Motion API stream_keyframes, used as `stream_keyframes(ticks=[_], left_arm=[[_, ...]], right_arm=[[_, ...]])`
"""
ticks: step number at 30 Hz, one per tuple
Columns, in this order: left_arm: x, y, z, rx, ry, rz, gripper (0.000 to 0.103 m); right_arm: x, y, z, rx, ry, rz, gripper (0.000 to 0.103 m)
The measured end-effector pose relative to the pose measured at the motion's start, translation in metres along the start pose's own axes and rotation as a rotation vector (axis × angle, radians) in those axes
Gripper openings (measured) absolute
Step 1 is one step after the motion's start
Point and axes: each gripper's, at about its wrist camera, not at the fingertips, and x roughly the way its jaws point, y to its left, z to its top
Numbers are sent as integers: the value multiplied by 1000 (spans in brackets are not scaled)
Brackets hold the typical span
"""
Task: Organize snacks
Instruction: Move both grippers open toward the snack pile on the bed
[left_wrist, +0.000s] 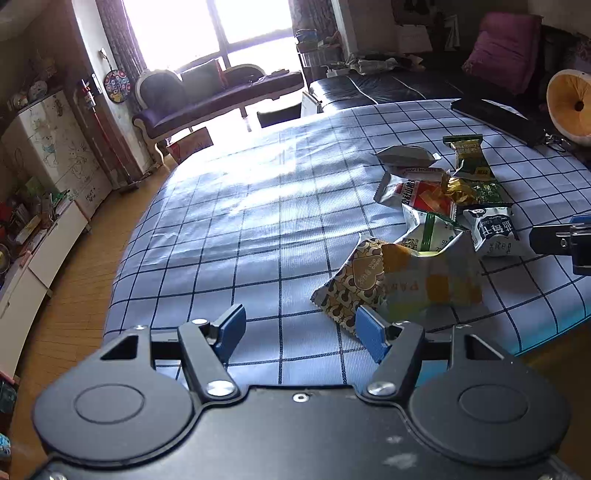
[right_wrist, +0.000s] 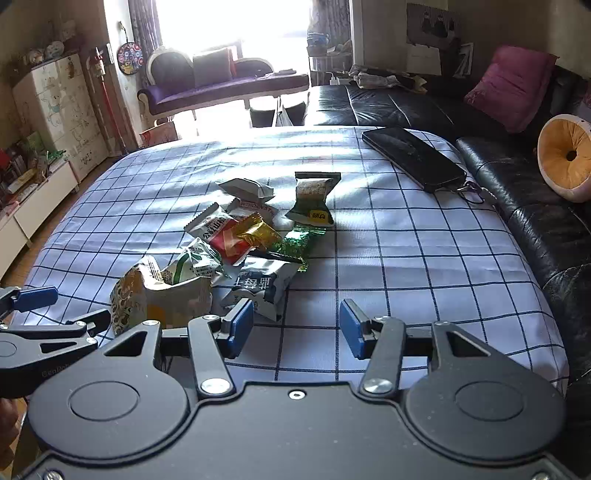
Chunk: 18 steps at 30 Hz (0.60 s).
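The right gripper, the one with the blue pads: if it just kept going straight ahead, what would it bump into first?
Probably only the checked tablecloth. The right gripper is open, with bare cloth between and beyond its pads. The dark blue snack packet lies just left of that line, though depth is hard to judge.

I see a table with a blue checked cloth (right_wrist: 406, 266), and on it lie a heap of snack packets (right_wrist: 236, 251) and a black phone (right_wrist: 413, 157).

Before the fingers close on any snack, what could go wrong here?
1. The snack packets lie heaped and overlapping, so one pinch may catch two or drag a neighbour.
2. The open pouch already holds a green-and-white packet; a nudge from the left gripper could tip it.
3. The black phone rests near the table edge; a wide sweep by the right gripper might push it.
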Motion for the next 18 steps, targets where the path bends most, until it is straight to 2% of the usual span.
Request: stream_keyframes(ticks=[6, 10, 18], left_arm=[[4, -11, 2, 109, -20, -69, 69], [16, -23, 5, 187, -30, -62, 69], [42, -17, 24, 127, -11, -41, 71]], right_arm=[[11, 5, 5, -9, 9, -4, 57], [13, 5, 7, -4, 7, -4, 57], [20, 7, 10, 4, 17, -7, 57]])
